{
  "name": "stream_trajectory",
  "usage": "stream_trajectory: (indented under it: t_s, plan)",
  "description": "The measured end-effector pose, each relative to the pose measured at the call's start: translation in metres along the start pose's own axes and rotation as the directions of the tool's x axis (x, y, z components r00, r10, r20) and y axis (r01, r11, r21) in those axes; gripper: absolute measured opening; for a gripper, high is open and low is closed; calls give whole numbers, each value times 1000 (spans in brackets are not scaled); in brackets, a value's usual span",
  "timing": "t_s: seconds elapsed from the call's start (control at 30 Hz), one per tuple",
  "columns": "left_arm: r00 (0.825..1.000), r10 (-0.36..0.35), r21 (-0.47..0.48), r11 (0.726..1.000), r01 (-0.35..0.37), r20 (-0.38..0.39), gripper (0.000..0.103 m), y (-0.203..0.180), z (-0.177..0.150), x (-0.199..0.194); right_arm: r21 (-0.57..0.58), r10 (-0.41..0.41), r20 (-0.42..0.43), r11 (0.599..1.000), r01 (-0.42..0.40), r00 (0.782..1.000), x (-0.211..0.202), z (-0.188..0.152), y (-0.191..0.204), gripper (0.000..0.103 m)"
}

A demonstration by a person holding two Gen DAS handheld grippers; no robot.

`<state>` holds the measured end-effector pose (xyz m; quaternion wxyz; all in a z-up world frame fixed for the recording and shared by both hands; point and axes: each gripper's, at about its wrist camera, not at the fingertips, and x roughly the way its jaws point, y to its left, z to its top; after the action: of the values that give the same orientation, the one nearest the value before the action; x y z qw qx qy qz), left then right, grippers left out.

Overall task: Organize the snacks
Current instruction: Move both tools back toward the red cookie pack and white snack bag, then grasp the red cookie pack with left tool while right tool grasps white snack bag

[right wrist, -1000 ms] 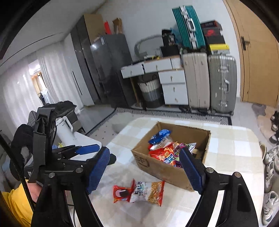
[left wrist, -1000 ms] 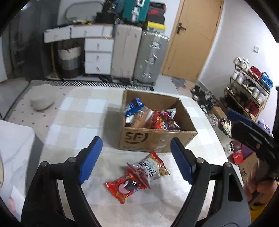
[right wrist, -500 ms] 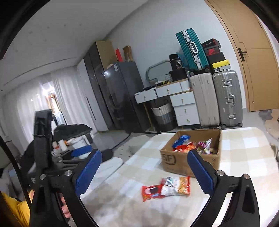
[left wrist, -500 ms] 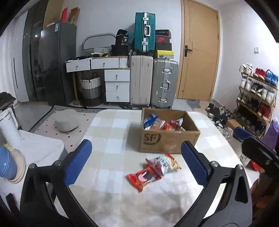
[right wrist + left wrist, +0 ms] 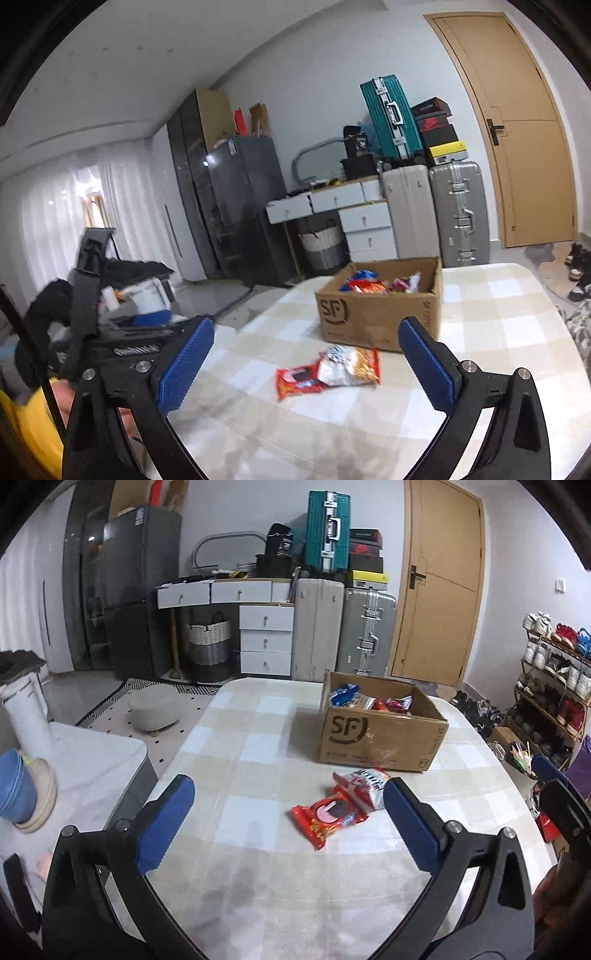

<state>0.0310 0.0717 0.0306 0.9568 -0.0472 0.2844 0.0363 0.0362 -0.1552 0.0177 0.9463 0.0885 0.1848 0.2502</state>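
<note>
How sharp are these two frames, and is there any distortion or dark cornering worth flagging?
Left wrist: mostly sharp, the red packet slightly smeared, the door bowed by the fisheye, corners black. Right wrist: the packets and near tablecloth streaked with motion blur, the box readable, corners black.

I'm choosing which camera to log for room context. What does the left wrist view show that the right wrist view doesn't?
Only the left wrist view shows the wooden shoe rack, the round grey footstool and the stacked blue bowls. Only the right wrist view shows the white curtains and a yellow sleeve. Both show the brown cardboard box holding snacks, the red snack packet overlapped by the white-and-red snack packet on the checked tablecloth, plus the teal suitcase.
</note>
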Motion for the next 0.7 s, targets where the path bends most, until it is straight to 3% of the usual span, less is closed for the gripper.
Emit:
stream_trajectory:
  t_s: [0.37, 0.7]
  plan:
    - [993, 8, 15, 1000, -7, -122, 102, 6, -31, 56, 0, -7, -84, 1000, 8, 996, 35, -15, -14, 102]
    - [980, -8, 13, 1000, 11, -199, 102, 7, -35, 99, 4, 3, -280, 1000, -2, 960, 101, -23, -27, 102]
